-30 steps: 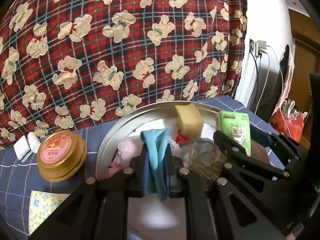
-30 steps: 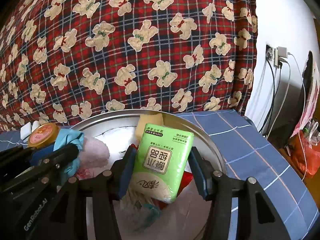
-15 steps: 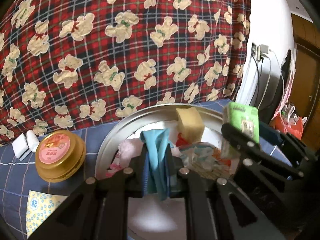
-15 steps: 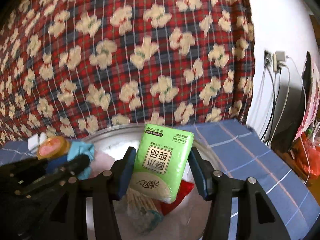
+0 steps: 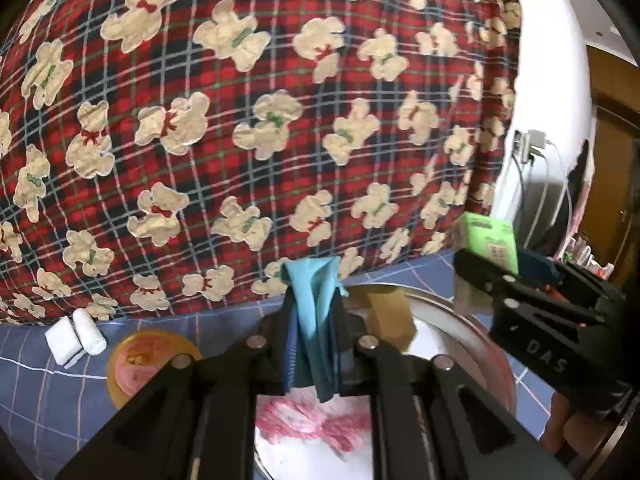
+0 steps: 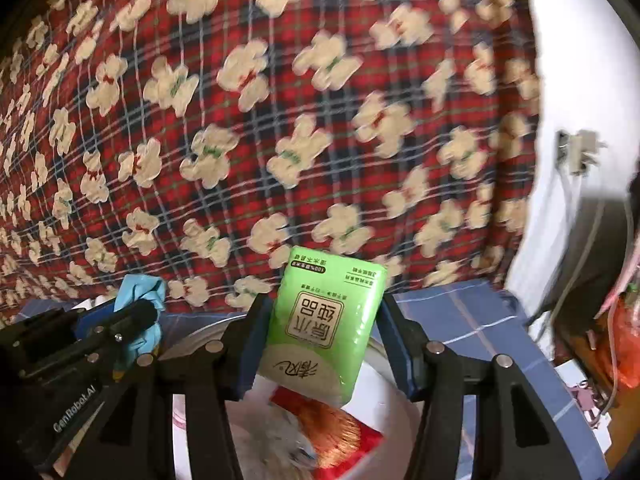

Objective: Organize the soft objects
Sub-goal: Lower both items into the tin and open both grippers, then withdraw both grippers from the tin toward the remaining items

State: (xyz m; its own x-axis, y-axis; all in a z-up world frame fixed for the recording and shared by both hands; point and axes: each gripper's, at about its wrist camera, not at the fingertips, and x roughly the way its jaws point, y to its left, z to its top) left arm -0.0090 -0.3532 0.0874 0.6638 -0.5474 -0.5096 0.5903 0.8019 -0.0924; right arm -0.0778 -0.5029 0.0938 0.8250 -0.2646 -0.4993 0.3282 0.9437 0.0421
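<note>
My left gripper (image 5: 314,320) is shut on a folded blue cloth (image 5: 314,304), held above a round metal tray (image 5: 472,332). In the tray lie a pink fluffy item (image 5: 312,424) and a yellow sponge (image 5: 390,316). My right gripper (image 6: 320,320) is shut on a green tissue pack (image 6: 324,320), lifted over the same tray (image 6: 384,404), where a red and orange item (image 6: 332,432) and a pale fluffy thing (image 6: 272,444) rest. The right gripper (image 5: 492,276) with its green pack (image 5: 486,240) shows at right in the left wrist view; the left gripper (image 6: 140,312) and cloth (image 6: 140,292) show at left in the right wrist view.
A red plaid blanket with bear prints (image 5: 256,120) rises behind the tray. On the blue checked sheet (image 5: 36,392) to the left sit a gold tin (image 5: 148,360) and white rolls (image 5: 76,338). A white wall with a plug and cables (image 5: 532,148) stands at right.
Both grippers have risen with their loads: the blue cloth and the green tissue pack are now lifted above the tray, which sits lower in both views.
</note>
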